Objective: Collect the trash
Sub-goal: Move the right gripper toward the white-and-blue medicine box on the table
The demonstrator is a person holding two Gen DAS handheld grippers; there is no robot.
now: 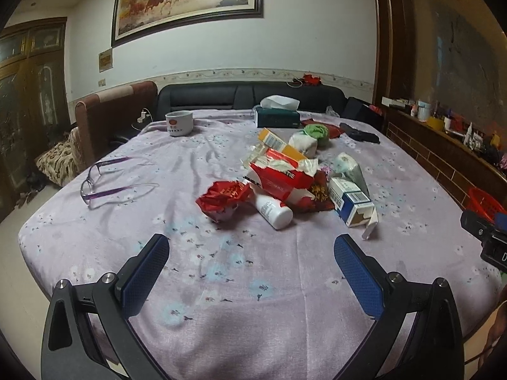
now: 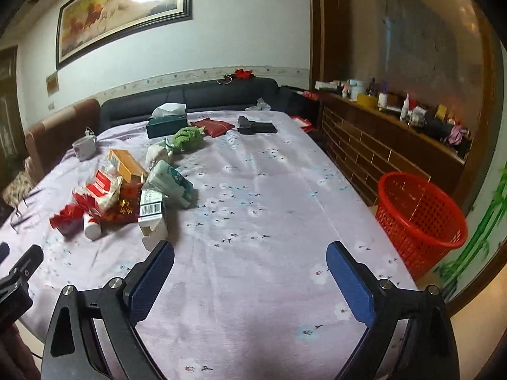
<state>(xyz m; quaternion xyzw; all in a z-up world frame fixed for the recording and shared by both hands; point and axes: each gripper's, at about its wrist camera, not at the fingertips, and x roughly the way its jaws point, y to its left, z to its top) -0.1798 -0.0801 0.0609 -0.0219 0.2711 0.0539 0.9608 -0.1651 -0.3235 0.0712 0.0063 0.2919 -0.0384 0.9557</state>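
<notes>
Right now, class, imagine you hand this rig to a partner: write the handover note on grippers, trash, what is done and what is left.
Left gripper: open, empty, above the table's near edge.
Right gripper: open, empty, likewise.
Trash pile (red wrappers, cartons, white bottle) lies mid-table on the cloth.
Red basket stands beside the table on the right; no trash visible inside.
Done: nothing visibly collected.
Left: move the pile into the basket.

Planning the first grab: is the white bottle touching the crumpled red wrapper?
Touching. The left wrist view shows the white bottle with its upper end tucked against the crumpled red wrapper, no cloth visible between them.
</notes>
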